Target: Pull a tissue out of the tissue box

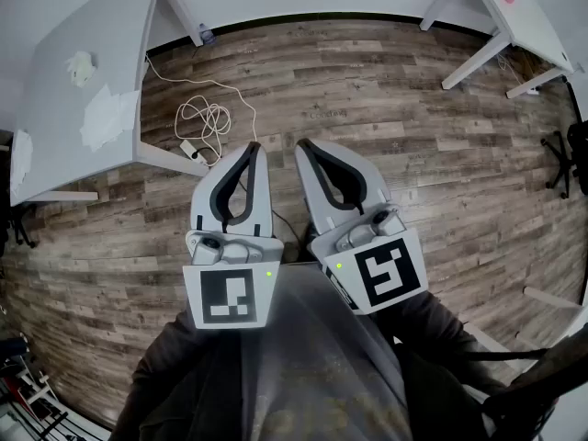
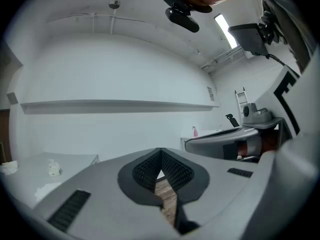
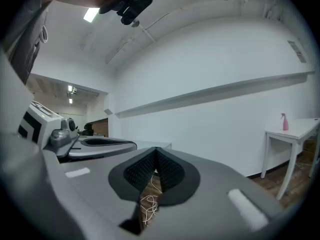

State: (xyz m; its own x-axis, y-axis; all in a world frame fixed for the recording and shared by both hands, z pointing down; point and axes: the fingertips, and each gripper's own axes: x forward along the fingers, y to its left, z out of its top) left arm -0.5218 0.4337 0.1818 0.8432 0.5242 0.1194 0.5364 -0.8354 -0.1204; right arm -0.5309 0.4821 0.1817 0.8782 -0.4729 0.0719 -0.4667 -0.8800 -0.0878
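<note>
I see no tissue box in any view. A crumpled white tissue [image 1: 81, 67] and flat tissue sheets [image 1: 106, 113] lie on the white table [image 1: 64, 145] at the left; the crumpled tissue [image 2: 54, 169] also shows in the left gripper view. My left gripper [image 1: 254, 148] is held close to my body over the wooden floor, shut, with nothing between its pads [image 2: 150, 170]. My right gripper [image 1: 303, 145] hangs beside it, shut and empty as well; its pads [image 3: 167, 170] meet at the tip. Both point roughly level toward the far wall.
A white cable [image 1: 207, 122] lies coiled on the wood floor by the left table's leg. Another white table [image 1: 528, 26] stands at the back right with a pink bottle [image 3: 284, 121] on it. A dark chair base [image 1: 570, 159] is at the right edge.
</note>
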